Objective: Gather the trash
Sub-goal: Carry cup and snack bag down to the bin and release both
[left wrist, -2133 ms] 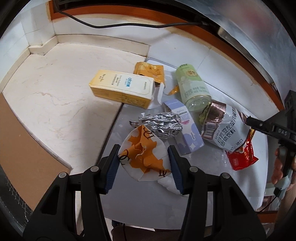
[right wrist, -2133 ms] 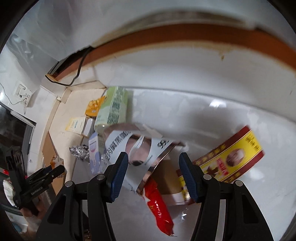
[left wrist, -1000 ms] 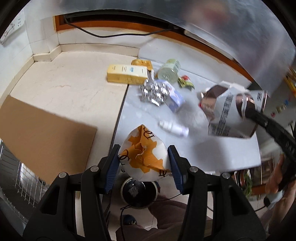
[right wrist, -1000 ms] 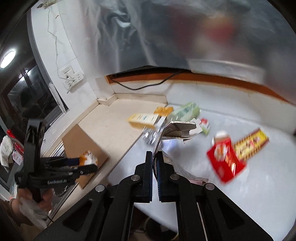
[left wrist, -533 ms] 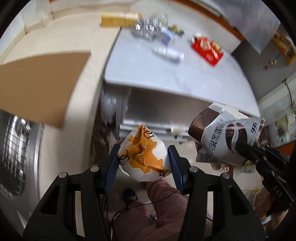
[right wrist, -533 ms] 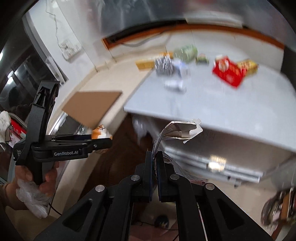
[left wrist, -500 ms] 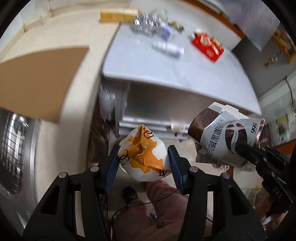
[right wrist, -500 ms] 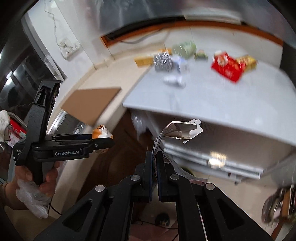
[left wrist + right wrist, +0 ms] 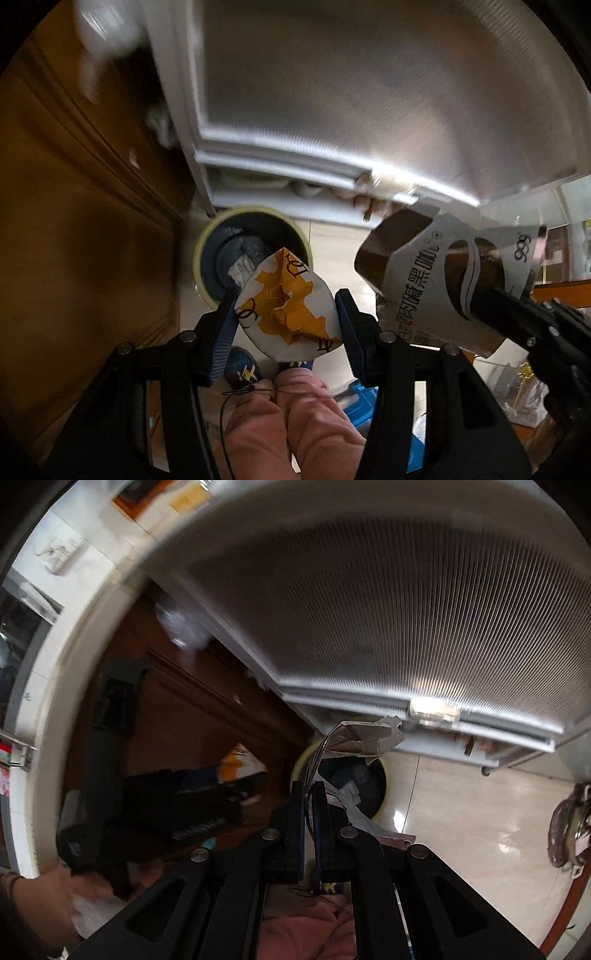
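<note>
Orange-and-white crumpled paper wrapper [image 9: 286,314] is clamped between the blue pads of the left gripper [image 9: 286,319], jaws closed in on both sides of it, only as wide as the wad itself. It hangs just over the near rim of the round bin with the pale yellow rim and dark liner [image 9: 207,273], which sits on the floor tucked against the brown wooden cabinet [image 9: 85,229] and the foot of the ribbed metal-fronted unit [image 9: 369,92].

The right gripper [image 9: 308,808] is pinched nearly flat, just a sliver between the jaws, on the edge of a flattened brown-and-white carton with Chinese print [image 9: 443,280].

So I'd say this is the drop-off step: both pieces are carried to the bin, nothing let go yet. Next move looks like nudging each load fully over the opening and then spreading the jaws. The carton is wide compared to the opening, so I'd guess it needs to go in end-first or it may catch the rim.

Views differ quite a bit. Left wrist camera shows the carton's printed face and how far off to the side of the bin it sits, plus the person's pink-trousered knees [image 9: 295,424]. Right wrist camera only gets the carton edge-on, but looks straight into the bin, where some crumpled paper already lies, and catches the left gripper from the side, blurred.
</note>
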A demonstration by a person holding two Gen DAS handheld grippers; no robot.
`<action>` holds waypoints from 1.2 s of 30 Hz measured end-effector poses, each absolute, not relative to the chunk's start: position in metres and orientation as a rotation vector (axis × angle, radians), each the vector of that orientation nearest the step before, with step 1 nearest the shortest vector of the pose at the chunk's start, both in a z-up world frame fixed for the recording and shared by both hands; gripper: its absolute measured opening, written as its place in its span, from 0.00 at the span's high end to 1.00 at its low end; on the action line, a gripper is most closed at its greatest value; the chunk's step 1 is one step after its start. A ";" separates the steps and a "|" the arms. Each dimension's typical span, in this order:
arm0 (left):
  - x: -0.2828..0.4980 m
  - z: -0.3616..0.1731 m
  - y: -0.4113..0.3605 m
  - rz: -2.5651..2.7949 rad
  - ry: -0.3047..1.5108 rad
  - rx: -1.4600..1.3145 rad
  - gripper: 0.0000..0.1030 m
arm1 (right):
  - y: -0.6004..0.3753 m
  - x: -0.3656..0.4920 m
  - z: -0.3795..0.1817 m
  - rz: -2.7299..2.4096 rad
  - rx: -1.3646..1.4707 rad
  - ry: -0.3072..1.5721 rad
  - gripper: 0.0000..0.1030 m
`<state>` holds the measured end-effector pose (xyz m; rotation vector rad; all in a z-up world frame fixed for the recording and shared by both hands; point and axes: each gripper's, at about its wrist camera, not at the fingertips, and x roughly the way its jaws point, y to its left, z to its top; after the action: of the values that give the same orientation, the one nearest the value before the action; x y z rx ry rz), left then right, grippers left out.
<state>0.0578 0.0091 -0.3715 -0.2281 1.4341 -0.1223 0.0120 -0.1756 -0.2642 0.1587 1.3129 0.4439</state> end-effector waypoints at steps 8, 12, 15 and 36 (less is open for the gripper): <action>0.053 -0.454 -0.004 -0.071 1.494 -0.184 0.21 | -0.171 0.023 -0.363 0.461 0.107 1.384 0.96; 0.040 -0.479 -0.001 -0.035 1.512 -0.166 0.21 | -0.161 0.021 -0.392 0.486 0.063 1.403 0.96; 0.030 -0.492 0.013 0.038 1.527 -0.188 0.21 | -0.155 0.022 -0.408 0.504 0.017 1.400 0.96; -0.009 -0.524 0.070 0.246 1.491 -0.260 0.20 | -0.064 0.052 -0.557 0.407 -0.392 1.427 0.95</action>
<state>-0.0086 0.0703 -0.5237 -0.2604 1.4911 0.2458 0.0518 -0.0638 -0.5569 -0.3916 1.4271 0.4075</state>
